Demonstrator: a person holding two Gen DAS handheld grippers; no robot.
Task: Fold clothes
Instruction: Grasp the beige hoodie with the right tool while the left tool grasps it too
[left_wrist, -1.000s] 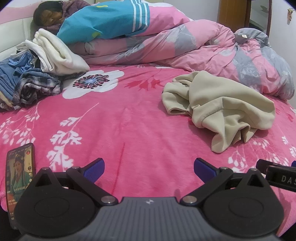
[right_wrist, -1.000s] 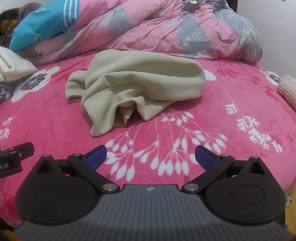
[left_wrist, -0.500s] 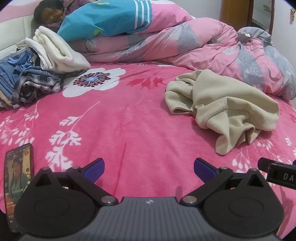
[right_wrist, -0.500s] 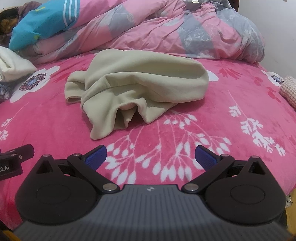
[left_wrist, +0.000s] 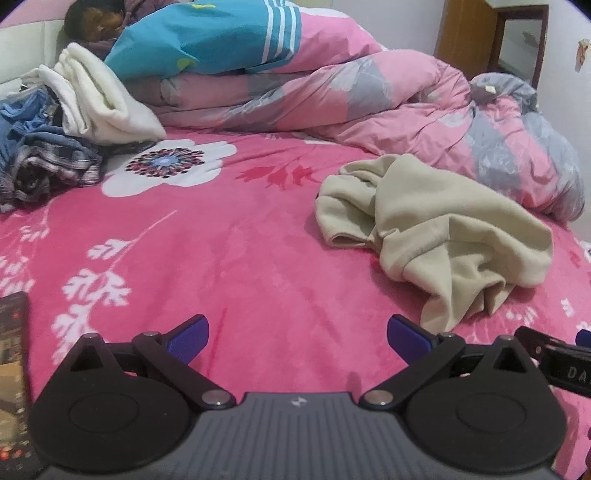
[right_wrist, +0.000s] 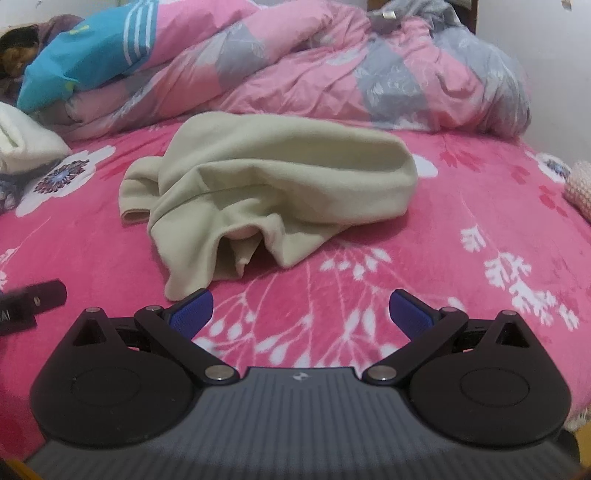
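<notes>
A crumpled beige garment lies in a heap on the pink flowered bedspread. My left gripper is open over the bedspread, with the garment ahead and to its right. My right gripper is open too, nothing between its fingers. The garment's near hem lies just beyond the right gripper's left fingertip. The tip of the other gripper shows at the right edge of the left wrist view and at the left edge of the right wrist view.
A pink and grey quilt is bunched along the back of the bed, a person lying against it. A pile of white, blue and plaid clothes sits at the left. A phone lies at the near left.
Both grippers have moved forward toward the beige garment, which now looks larger and closer. The right gripper's left finger has reached the garment's near hem. Both stay open.
</notes>
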